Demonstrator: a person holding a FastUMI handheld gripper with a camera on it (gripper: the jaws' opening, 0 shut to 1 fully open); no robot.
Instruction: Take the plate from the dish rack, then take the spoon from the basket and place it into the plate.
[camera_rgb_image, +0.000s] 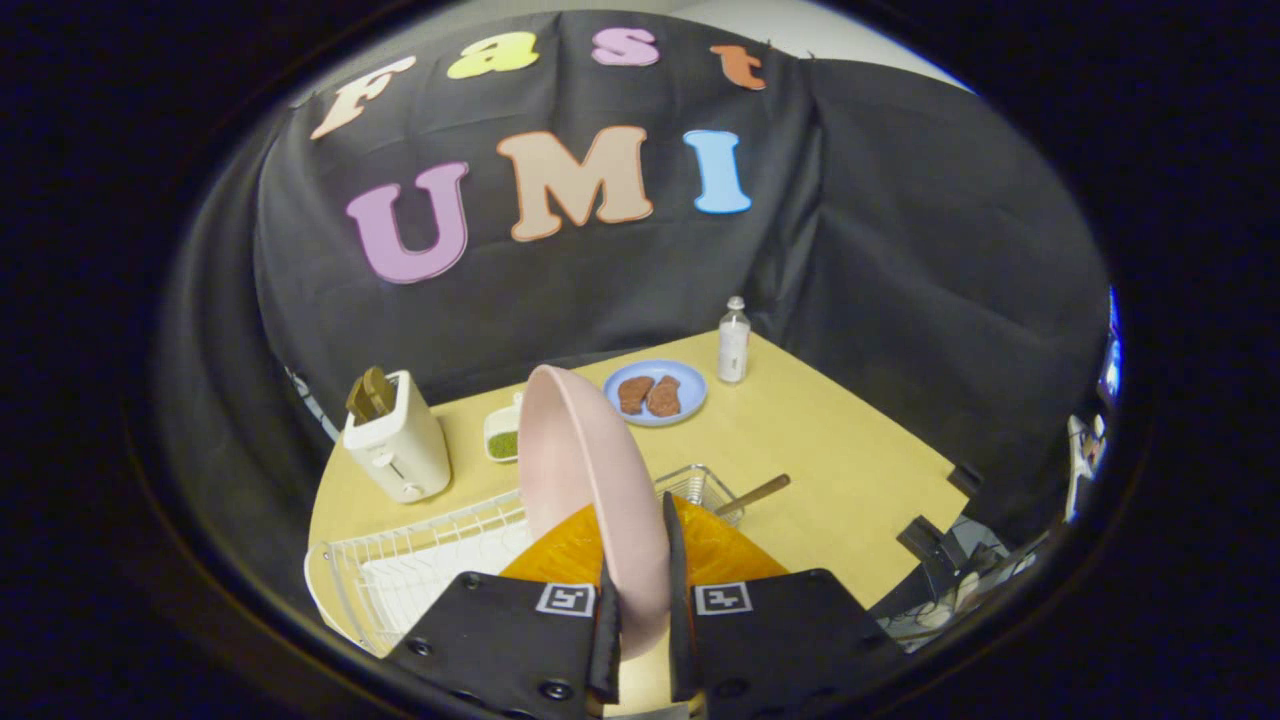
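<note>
While the fingers (640, 620) pinch the pink plate (590, 480) narrowly, edge upright, above the dish rack (420, 560).

- Gripper view rides just behind the fingers (608, 620), close above the dish rack (400, 560).
- It faces forward and down across the table (840, 450).

Even, soft overhead light, faint shadows, strong fisheye bending at edges, near claw (640, 610) slightly blurred
</note>
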